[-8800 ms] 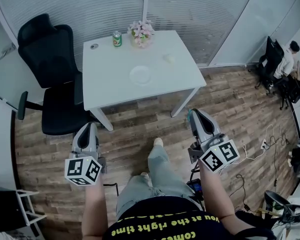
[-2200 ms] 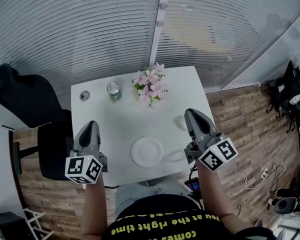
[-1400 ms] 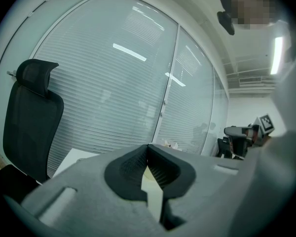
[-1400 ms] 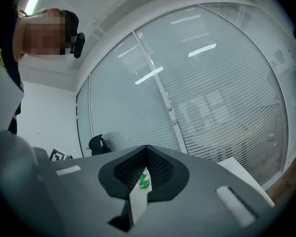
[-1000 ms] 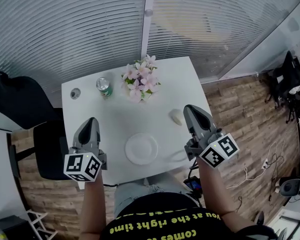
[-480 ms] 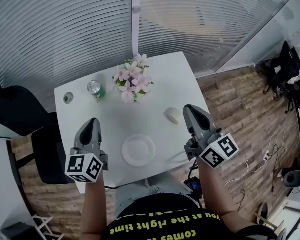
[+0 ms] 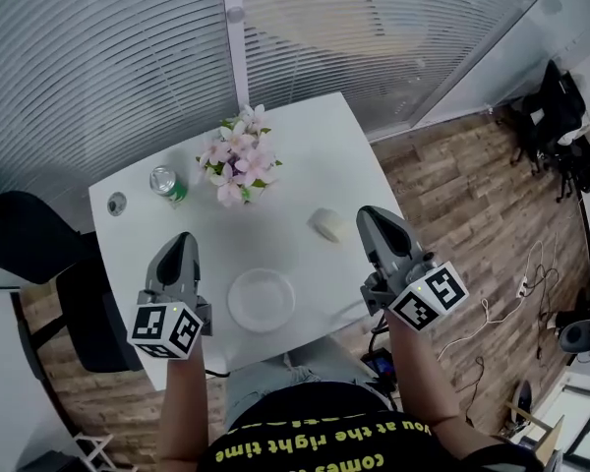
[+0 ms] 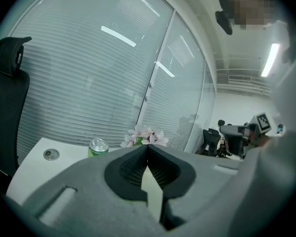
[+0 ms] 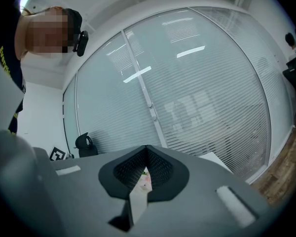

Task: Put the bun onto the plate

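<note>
Left of the right gripper [image 7: 371, 219], its jaws shut and empty, lay the bun [image 7: 325, 225]. Those jaws likely needed opening wide first.

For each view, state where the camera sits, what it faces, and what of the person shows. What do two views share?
Head view: on head, down onto table; forearms show.
Left gripper view: on left gripper, toward can, flowers; head shows.
Right gripper view: on right gripper, toward blinds; shirt shows.
Head, left share flowers.
</note>
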### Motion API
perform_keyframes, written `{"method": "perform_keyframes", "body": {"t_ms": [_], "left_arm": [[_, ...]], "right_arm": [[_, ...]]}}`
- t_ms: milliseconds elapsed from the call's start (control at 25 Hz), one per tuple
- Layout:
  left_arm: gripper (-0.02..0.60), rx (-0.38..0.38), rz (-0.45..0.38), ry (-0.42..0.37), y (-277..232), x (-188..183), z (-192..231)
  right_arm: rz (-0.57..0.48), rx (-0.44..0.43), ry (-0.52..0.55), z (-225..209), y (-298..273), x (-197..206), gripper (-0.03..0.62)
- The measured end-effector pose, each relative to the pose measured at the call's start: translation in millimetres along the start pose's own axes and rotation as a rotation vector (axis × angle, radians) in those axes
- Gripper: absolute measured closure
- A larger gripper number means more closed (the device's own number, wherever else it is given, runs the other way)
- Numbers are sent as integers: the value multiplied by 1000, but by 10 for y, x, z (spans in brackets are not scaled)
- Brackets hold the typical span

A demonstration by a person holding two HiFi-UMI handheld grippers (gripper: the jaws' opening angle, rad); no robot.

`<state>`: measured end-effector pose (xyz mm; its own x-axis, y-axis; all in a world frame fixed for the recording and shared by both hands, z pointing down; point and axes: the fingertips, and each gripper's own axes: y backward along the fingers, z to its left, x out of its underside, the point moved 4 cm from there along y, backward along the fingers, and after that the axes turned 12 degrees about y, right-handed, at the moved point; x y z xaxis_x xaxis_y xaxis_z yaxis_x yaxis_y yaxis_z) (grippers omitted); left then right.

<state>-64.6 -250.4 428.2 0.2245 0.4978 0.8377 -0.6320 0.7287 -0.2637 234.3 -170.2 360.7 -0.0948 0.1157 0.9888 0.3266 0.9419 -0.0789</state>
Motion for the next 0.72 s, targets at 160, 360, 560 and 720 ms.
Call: {"method": "perform_keyframes", "body": {"t_ms": [160,360,560,720], "left_arm": [[580,5,18,-3,-68,32,-9],[581,1,33,-3,-118,71,13],[581,-8,49,-3,-145,117,42],[580,-17,57,-2,-162,151,71]], "right_arm": [[8,19,-5,-77,23,46,588],[35,38,0,-170,13,160,588],[66,46,0,-238,-35,306,565],[87,45,1,-277,-80,402,550]]}}
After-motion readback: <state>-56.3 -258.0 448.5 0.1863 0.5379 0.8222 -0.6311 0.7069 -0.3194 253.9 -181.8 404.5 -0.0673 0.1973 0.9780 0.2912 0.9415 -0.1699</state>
